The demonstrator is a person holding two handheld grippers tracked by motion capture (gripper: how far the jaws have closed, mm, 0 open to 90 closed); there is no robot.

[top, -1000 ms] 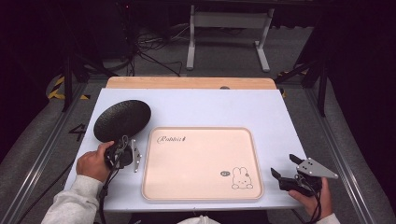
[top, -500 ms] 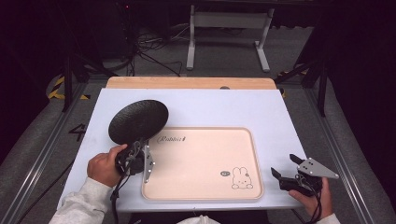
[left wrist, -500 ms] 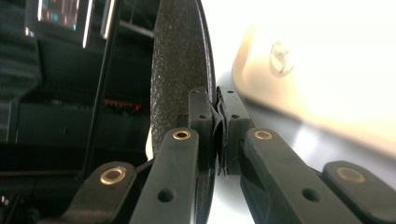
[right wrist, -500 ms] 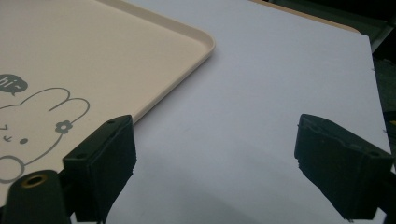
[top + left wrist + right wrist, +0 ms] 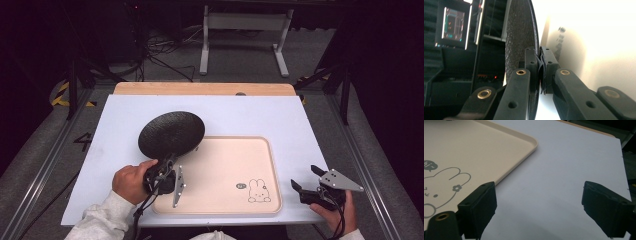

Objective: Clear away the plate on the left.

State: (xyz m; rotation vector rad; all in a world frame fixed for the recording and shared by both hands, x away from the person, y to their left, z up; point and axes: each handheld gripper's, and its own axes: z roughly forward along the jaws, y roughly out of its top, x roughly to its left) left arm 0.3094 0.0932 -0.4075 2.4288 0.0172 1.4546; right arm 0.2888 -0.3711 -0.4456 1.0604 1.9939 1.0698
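tray (image 5: 220, 200): bare, bunny print only | left gripper (image 5: 165, 170): clamped on black plate (image 5: 171, 133) rim, plate lifted over tray's far-left corner, was left of tray a second ago | right gripper (image 5: 306, 181): jaws wide, empty, unmoved

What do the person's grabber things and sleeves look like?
Both grippers are black. The left gripper has chunky jaw arms with brass-coloured rivets, a grey plate on its side and a black cable trailing back. The right gripper has square black pads and a grey three-cornered plate on top. The sleeves are light grey, like a sweatshirt.
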